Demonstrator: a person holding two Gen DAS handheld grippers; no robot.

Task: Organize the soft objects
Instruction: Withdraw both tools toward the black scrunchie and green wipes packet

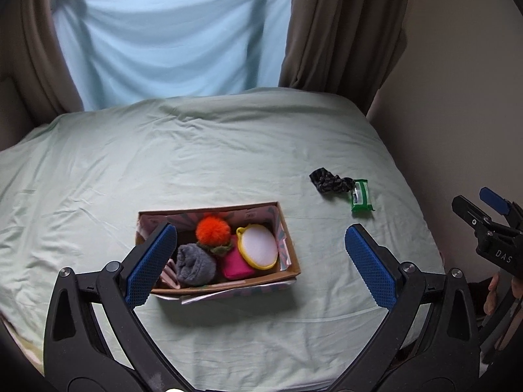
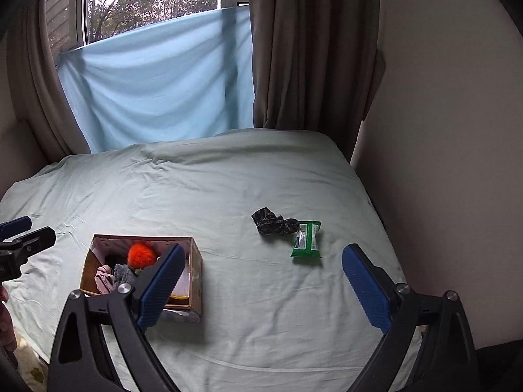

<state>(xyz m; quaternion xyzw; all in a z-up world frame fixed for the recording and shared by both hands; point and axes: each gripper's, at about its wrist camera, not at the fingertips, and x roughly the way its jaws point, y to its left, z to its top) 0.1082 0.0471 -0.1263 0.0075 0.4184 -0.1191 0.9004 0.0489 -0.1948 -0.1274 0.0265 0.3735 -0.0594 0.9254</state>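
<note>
A cardboard box [image 1: 287, 254] [image 2: 196, 261] sits on the pale green bed. It holds an orange pompom [image 1: 213, 229] [image 2: 141, 254], a grey rolled sock [image 1: 196, 264], a pink pouch [image 1: 237, 264], a yellow-rimmed white pad [image 1: 259, 245] and a pink cloth [image 2: 105, 279]. A dark patterned sock [image 1: 330, 183] [image 2: 273, 222] and a green wipes pack [image 1: 361, 195] [image 2: 307, 240] lie to the right, touching. My left gripper [image 1: 258, 261] is open and empty above the box's front. My right gripper [image 2: 261, 284] is open and empty, near the bed's front; it also shows in the left wrist view [image 1: 483, 209].
The bed sheet [image 1: 212, 150] is wrinkled. A light blue cloth [image 1: 170, 42] and brown curtains [image 1: 340, 29] hang at the back. A wall [image 2: 441, 130] runs close along the bed's right edge.
</note>
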